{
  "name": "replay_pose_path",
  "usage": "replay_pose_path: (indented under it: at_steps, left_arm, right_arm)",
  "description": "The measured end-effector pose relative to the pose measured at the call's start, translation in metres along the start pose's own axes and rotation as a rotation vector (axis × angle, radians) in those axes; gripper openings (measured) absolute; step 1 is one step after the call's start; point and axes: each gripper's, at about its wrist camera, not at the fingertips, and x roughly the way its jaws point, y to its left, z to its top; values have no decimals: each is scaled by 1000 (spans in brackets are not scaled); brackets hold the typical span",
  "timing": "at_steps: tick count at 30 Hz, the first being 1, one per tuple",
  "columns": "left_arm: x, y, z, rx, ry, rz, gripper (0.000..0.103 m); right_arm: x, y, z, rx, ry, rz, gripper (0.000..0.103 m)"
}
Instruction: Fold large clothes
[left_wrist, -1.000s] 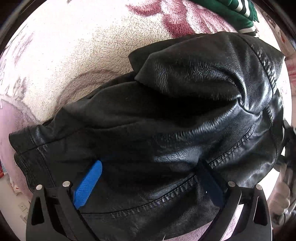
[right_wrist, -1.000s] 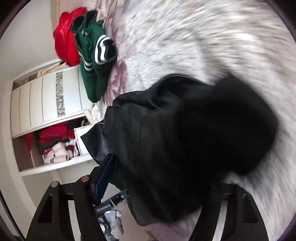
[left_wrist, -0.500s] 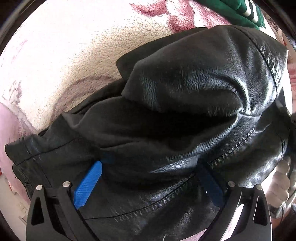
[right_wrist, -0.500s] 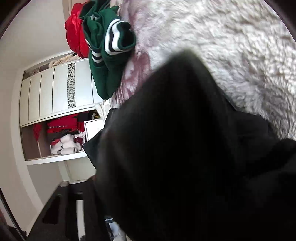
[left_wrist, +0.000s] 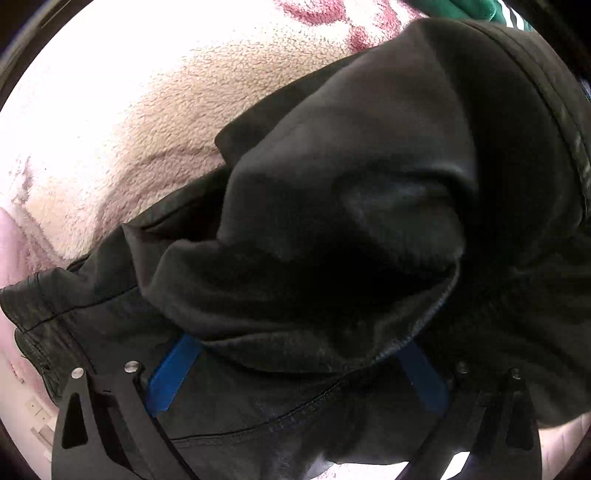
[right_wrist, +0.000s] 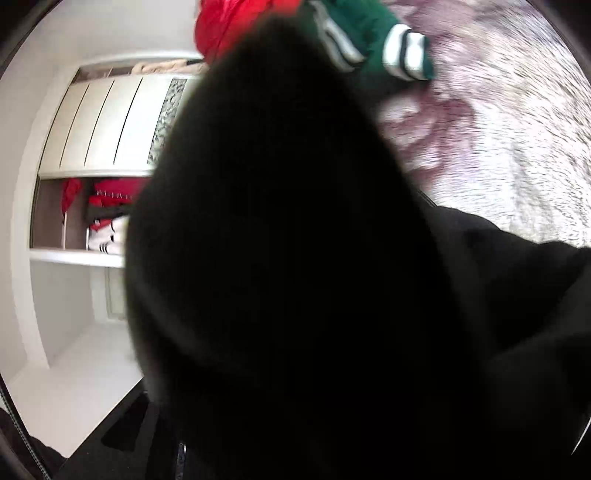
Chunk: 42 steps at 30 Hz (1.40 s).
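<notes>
A black leather jacket (left_wrist: 332, 240) is seen bunched on a cream and maroon fleece blanket (left_wrist: 129, 110), filling the centre and right of the left wrist view; a flap is raised over the body, apparently mid-fold. The left gripper (left_wrist: 295, 373) is pointed straight down at the lower edge of the frame, its blue fingers (left_wrist: 170, 373) spread wide and partly tucked under a fold near a stitched seam; nothing is visibly pinched, so it is judged released and pressed there to steady the garment. In the right wrist view the jacket (right_wrist: 295, 277) blocks nearly everything; the right gripper itself is hidden behind the dark cloth, its jaws closing with jacket material seemingly between them, though a firm clench cannot be told. A green striped garment (right_wrist: 388, 48) and a red garment (right_wrist: 229, 26) are piled at the upper edge; a white wardrobe (right_wrist: 103, 122) is seen at the left.
</notes>
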Motion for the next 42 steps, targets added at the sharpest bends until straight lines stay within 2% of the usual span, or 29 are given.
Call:
replay_pose_path:
  at_steps: [2, 7, 10, 13, 15, 18, 21, 24, 27, 29, 31, 32, 33, 34, 35, 39, 42]
  left_arm:
    - [-5, 5, -3, 10, -6, -31, 103]
    - [-13, 32, -11, -19, -71, -175, 103]
    - [-14, 39, -14, -27, -88, -203, 103]
    - [-23, 65, -28, -88, -85, -258, 103]
    - [-37, 95, -49, -163, -96, -298, 103]
    - [-68, 156, -97, -287, -163, -285, 103]
    - [-91, 217, -145, -403, -201, -191, 103]
    - [-107, 264, -181, -492, -229, -135, 103]
    - [-125, 307, -206, -570, -252, -70, 103]
    - [-134, 319, -218, -609, -265, -49, 103]
    - [-146, 323, -220, -631, -285, -36, 103]
    - [-151, 328, -223, -635, -293, -34, 103]
    - [-157, 327, -223, -636, -304, -33, 103]
    - [-163, 327, -224, -635, -319, -36, 103]
    - [-168, 327, -223, -631, -326, -44, 103]
    - [-180, 326, -203, -611, -350, -78, 103]
    - [-193, 316, -187, -567, -387, -100, 103]
  right_arm:
    - [1, 16, -5, -26, 8, -15, 27]
    - [13, 70, -23, -147, 49, -74, 27]
    - [25, 96, -45, -205, 81, -120, 27]
    - [39, 116, -59, -235, 87, -152, 26]
    - [50, 133, -71, -290, 105, -182, 26]
    - [73, 157, -97, -404, 152, -239, 26]
    - [111, 176, -134, -536, 210, -296, 26]
    - [161, 191, -187, -697, 287, -361, 26]
    - [224, 181, -247, -833, 423, -476, 28]
    - [263, 163, -286, -876, 551, -584, 33]
    - [282, 158, -307, -923, 604, -673, 37]
    - [286, 164, -316, -958, 618, -707, 43]
    - [286, 171, -320, -968, 634, -707, 51]
    - [282, 179, -322, -949, 661, -673, 73]
    - [275, 188, -322, -919, 689, -618, 80]
    - [232, 219, -317, -885, 734, -515, 80]
    - [184, 227, -289, -723, 758, -417, 81]
